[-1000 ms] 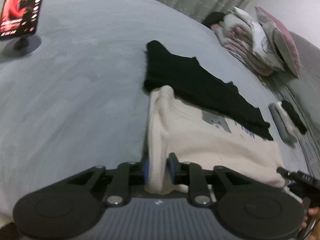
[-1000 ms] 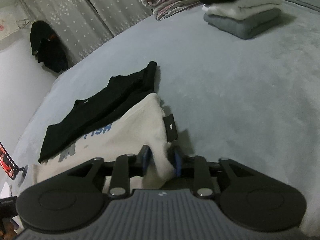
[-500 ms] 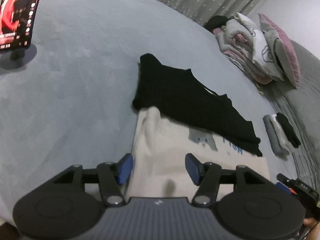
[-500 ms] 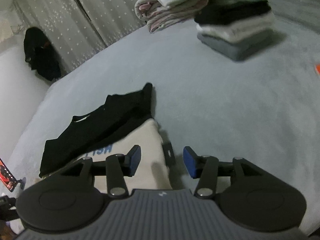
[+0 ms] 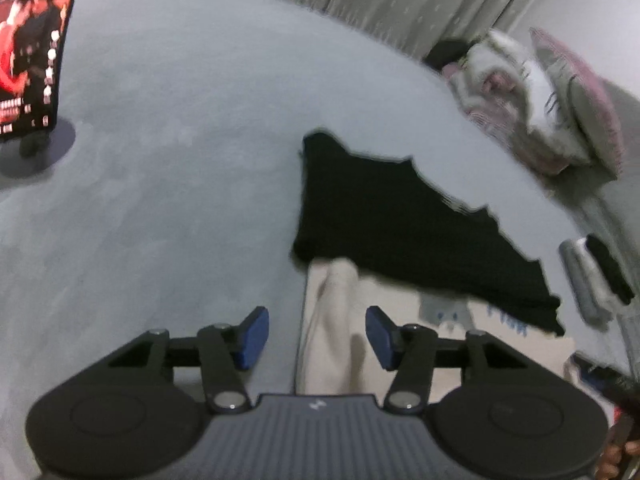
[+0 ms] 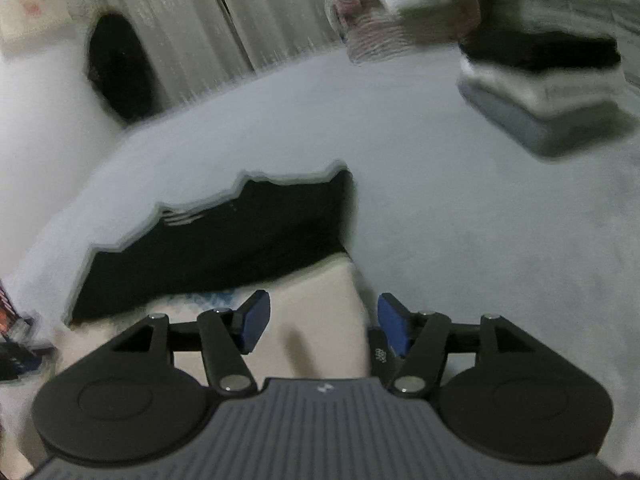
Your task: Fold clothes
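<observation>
A cream shirt [image 5: 336, 292] with a blue print lies folded on the grey bed [image 5: 180, 160], and a black garment [image 5: 400, 216] covers its far half. My left gripper [image 5: 316, 336] hovers over the cream shirt's left edge. Its jaws are closing, with a ridge of the cloth below the gap and neither pad touching it. In the right wrist view my right gripper [image 6: 322, 322] hangs above the cream shirt's [image 6: 316, 292] right edge near its black label. These jaws are opening and hold nothing. The black garment [image 6: 240, 240] lies just beyond.
A phone on a stand [image 5: 28, 52] shows a lit screen at the far left. Bedding and pillows [image 5: 540, 100] are piled at the back right. A stack of folded clothes [image 6: 540, 84] sits on the bed's right side. A dark garment [image 6: 116, 68] hangs by the curtains.
Both grippers were shut on the cream shirt's near corners and have let go. They have opened and drawn back slightly, and the shirt now lies flat on the bed.
</observation>
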`<state>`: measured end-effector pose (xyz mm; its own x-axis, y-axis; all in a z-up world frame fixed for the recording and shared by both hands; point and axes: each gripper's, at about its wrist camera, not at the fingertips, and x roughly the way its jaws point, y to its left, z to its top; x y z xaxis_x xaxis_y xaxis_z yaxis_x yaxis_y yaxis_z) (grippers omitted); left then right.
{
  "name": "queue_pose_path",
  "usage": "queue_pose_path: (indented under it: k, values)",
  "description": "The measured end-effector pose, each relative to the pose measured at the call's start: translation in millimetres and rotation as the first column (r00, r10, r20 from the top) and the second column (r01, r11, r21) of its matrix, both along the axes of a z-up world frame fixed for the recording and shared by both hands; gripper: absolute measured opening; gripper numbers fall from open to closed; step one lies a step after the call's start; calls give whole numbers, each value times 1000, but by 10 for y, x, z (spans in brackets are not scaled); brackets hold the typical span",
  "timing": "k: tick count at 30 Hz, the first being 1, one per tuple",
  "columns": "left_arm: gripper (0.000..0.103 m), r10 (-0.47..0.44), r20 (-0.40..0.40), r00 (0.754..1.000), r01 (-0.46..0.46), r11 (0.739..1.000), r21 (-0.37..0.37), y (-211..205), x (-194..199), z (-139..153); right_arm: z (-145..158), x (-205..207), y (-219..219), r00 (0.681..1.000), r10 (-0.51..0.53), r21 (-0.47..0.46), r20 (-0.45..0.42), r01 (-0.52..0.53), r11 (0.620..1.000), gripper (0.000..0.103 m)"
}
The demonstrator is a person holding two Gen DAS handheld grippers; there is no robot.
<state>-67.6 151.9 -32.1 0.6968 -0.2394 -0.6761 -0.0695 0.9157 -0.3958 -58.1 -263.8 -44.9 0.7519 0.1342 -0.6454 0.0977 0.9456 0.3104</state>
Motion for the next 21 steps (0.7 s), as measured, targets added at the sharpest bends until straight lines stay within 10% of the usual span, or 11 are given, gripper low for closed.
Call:
queue_pose_path:
  k: [13,21]
  values:
    - [35,-57,61,997,55,998,29,-118,68,-1,-5,148,19,999,26,12,35,-27,1000,63]
    - [11,-71,112,991,56,990,129,-286,70,7,-55,130,20,999,12,-25,49,-11,1000,36]
